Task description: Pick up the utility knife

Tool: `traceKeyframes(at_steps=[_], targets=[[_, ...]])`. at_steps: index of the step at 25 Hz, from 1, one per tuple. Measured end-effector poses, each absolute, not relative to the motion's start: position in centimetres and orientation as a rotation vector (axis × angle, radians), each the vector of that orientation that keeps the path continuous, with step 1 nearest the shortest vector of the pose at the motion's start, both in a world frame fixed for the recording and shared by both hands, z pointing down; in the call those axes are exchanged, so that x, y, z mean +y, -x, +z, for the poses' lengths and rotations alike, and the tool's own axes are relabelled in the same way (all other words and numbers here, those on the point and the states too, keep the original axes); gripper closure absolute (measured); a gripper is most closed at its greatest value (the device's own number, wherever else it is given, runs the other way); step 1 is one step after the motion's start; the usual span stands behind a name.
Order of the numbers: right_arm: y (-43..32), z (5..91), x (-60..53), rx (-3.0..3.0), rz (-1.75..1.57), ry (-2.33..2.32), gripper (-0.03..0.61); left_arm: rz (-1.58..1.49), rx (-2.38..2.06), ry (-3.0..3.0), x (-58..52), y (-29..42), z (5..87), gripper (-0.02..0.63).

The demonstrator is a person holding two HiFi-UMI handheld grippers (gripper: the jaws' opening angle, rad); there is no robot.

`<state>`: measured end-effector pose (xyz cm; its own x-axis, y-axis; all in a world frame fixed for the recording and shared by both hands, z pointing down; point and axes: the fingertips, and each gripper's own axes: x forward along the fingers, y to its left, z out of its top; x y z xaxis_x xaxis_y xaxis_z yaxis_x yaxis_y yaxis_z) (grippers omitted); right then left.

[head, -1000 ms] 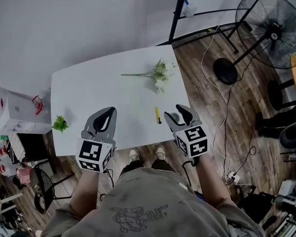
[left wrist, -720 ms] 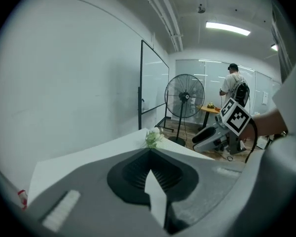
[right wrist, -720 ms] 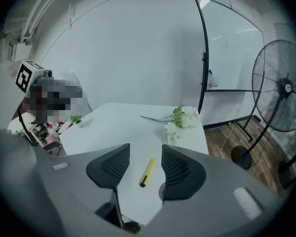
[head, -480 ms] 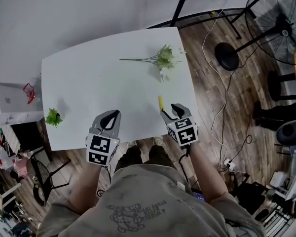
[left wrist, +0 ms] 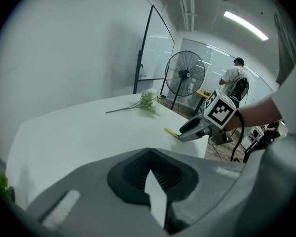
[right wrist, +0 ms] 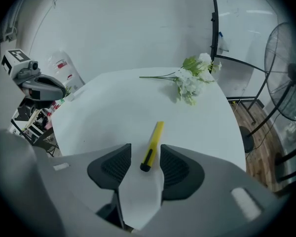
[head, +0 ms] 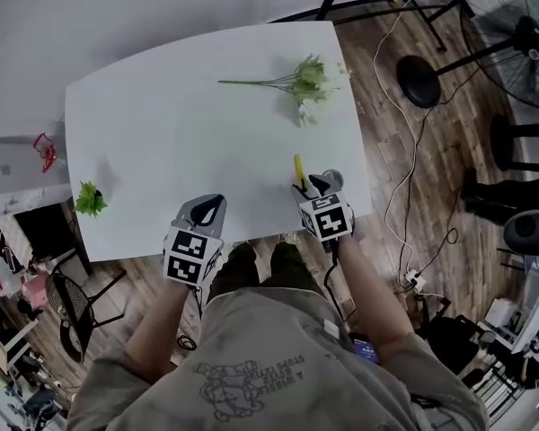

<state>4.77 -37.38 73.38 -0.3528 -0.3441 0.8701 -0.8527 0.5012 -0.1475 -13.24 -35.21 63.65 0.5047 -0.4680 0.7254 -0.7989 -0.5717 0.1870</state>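
The yellow utility knife (right wrist: 152, 143) is lying flat near the white table's (head: 180, 124) front right corner.

The knife's dark near end is sitting between the jaws of the right gripper (head: 313, 185), which are standing apart with a gap on each side of the handle and are not pressing on it. Those jaws have just been closing a little. The left gripper (head: 207, 208) is hanging over the table's front edge, well apart from the knife, with its jaw tips together and nothing between them. Farther back, a sprig of artificial flowers (head: 305, 79) is lying by the right edge. A small green plant (head: 90, 198) is sitting at the left edge, and a fan (head: 516, 34) is standing on the wooden floor.
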Motion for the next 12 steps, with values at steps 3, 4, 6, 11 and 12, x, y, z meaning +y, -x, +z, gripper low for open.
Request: traceKeyframes(at_steps=[3,4,6,11,12], targets=[[-4.6,74.1,-37.4,-1.894,0.769,-0.976,0.382,0.865,-1.021,-2.241,-34.9,13.0,64.0,0.614],[-4.6,74.3,-37.4,-1.886,0.767,-0.974,0.385,0.861,-1.018,-2.238,-34.8,12.8,64.0,0.614],[-4.8,74.6,-37.4,-1.87,0.761,-0.968,0.39,0.855,-1.005,-2.236,-34.6,12.4,64.0,0.614],[-4.8,75.3,-37.2,-1.842,0.749,-0.953,0.41,0.857,-0.962,-2.217,-33.4,12.0,64.3,0.614],[-4.9,75.4,-37.2,-1.841,0.739,-0.955,0.419,0.857,-0.963,-2.212,-33.2,12.0,64.4,0.614]])
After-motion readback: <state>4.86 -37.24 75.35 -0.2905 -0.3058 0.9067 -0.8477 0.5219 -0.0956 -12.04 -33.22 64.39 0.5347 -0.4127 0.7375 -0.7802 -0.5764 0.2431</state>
